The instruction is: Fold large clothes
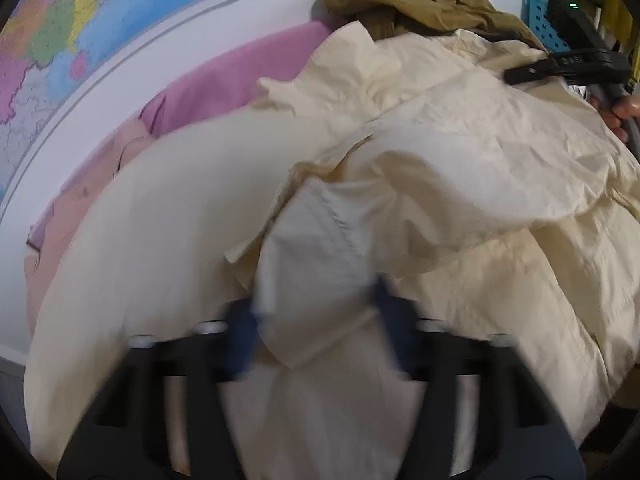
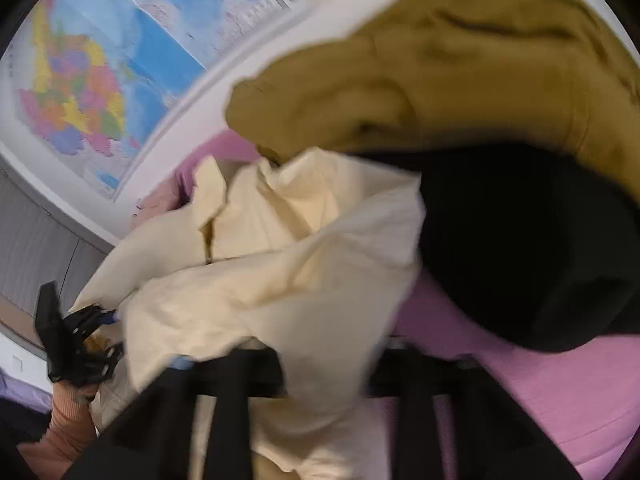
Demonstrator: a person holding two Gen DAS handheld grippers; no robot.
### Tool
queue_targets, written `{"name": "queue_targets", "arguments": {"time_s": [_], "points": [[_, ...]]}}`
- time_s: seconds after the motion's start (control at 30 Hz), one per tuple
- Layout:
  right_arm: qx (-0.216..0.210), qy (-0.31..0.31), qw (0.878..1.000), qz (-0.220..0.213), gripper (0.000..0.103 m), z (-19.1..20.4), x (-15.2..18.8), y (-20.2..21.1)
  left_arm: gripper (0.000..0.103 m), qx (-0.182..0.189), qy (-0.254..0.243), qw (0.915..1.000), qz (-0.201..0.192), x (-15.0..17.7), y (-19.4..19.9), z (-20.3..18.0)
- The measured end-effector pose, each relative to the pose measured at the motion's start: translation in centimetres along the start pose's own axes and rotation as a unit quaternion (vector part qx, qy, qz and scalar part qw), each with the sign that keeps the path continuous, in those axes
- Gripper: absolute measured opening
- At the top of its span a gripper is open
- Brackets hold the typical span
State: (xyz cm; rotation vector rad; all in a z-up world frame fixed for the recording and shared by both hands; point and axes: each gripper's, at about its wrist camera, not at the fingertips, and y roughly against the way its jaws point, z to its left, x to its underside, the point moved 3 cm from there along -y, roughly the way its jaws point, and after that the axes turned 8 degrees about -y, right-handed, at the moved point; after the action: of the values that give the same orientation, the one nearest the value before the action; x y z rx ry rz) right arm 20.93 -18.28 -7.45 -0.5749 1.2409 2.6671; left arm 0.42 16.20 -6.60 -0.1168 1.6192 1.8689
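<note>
A large cream garment (image 1: 460,152) lies crumpled over a pink sheet (image 1: 248,76). My left gripper (image 1: 316,320) is shut on a bunched fold of it, with cloth draped between the blue-padded fingers. My right gripper (image 2: 320,356) is shut on another part of the cream garment (image 2: 280,264) and holds it lifted; its fingertips are hidden by the cloth. The right gripper also shows at the right edge of the left wrist view (image 1: 568,66). The left gripper shows low at the left of the right wrist view (image 2: 80,344).
An olive-brown garment (image 1: 424,4) lies behind the cream one, and it looms large in the right wrist view (image 2: 460,72) above a black garment (image 2: 520,248). A coloured wall map (image 2: 104,80) hangs behind. A blue pegboard (image 1: 544,24) stands at the far right.
</note>
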Motion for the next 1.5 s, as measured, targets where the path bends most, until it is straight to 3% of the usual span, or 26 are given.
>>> {"name": "queue_targets", "arguments": {"time_s": [0.1, 0.17, 0.2, 0.23, 0.3, 0.37, 0.43, 0.47, 0.57, 0.7, 0.83, 0.97, 1.07, 1.27, 1.33, 1.4, 1.5], "points": [[0.019, 0.012, 0.999, -0.043, 0.012, -0.1, -0.7, 2.4, 0.027, -0.031, 0.001, 0.9979, -0.057, -1.9, 1.6, 0.4], [0.037, 0.002, 0.999, -0.039, 0.014, -0.8, -0.8, 2.3, 0.039, -0.043, -0.009, 0.9973, -0.059, -2.4, 1.4, 0.2], [0.048, 0.000, 0.998, -0.029, 0.020, -1.0, -0.7, 1.7, 0.044, -0.050, -0.011, 0.9976, -0.046, -2.5, 0.6, 0.3], [0.068, -0.005, 0.997, -0.021, 0.041, -1.3, -0.6, 1.2, 0.047, -0.049, -0.010, 0.9983, -0.031, -2.3, -0.3, 0.5], [0.104, -0.023, 0.994, -0.028, 0.068, -2.1, -0.6, 1.1, 0.056, -0.031, 0.010, 0.9995, -0.004, -1.6, -1.7, 1.4], [0.092, -0.032, 0.993, -0.059, 0.068, -1.5, -0.6, 2.7, 0.067, -0.016, 0.036, 0.9992, -0.002, -0.9, -1.6, 2.3], [0.110, -0.017, 0.990, -0.091, 0.068, -0.1, -0.4, 4.3, 0.070, -0.004, 0.047, 0.9988, -0.013, -0.7, -1.0, 2.7], [0.121, -0.003, 0.987, -0.108, 0.068, 0.9, -0.2, 5.2, 0.077, -0.006, 0.053, 0.9984, -0.017, -0.5, -0.4, 3.1], [0.124, 0.076, 0.980, -0.138, 0.067, 6.5, 0.9, 6.5, 0.077, -0.007, 0.075, 0.9967, -0.032, 0.0, 1.3, 4.0], [0.067, 0.186, 0.977, -0.076, 0.062, 14.6, 2.6, 2.3, 0.079, -0.007, 0.098, 0.9925, -0.072, 0.9, 4.7, 4.6], [0.049, 0.270, 0.962, 0.011, 0.050, 20.9, 4.8, -5.8, 0.084, -0.037, 0.114, 0.9857, -0.118, 2.9, 9.4, 5.7], [0.067, 0.281, 0.954, 0.072, 0.043, 22.0, 6.3, -12.3, 0.090, -0.082, 0.149, 0.9749, -0.143, 6.9, 13.9, 8.1], [0.093, 0.266, 0.953, 0.113, 0.043, 20.4, 6.9, -16.0, 0.092, -0.091, 0.172, 0.9710, -0.139, 10.5, 15.4, 9.8], [0.053, 0.237, 0.965, 0.093, 0.053, 20.7, 6.7, -12.3, 0.092, -0.058, 0.198, 0.9741, -0.093, 16.9, 14.3, 10.3], [0.024, 0.249, 0.964, 0.087, 0.065, 21.6, 7.5, -10.4, 0.092, -0.042, 0.199, 0.9752, -0.088, 18.3, 14.0, 9.8], [-0.034, 0.257, 0.961, 0.095, 0.069, 23.2, 8.9, -9.0, 0.092, -0.021, 0.199, 0.9759, -0.088, 19.5, 13.7, 9.3], [-0.106, 0.289, 0.943, 0.123, 0.070, 26.2, 12.0, -7.9, 0.088, 0.002, 0.201, 0.9760, -0.083, 20.8, 13.0, 8.7]]}}
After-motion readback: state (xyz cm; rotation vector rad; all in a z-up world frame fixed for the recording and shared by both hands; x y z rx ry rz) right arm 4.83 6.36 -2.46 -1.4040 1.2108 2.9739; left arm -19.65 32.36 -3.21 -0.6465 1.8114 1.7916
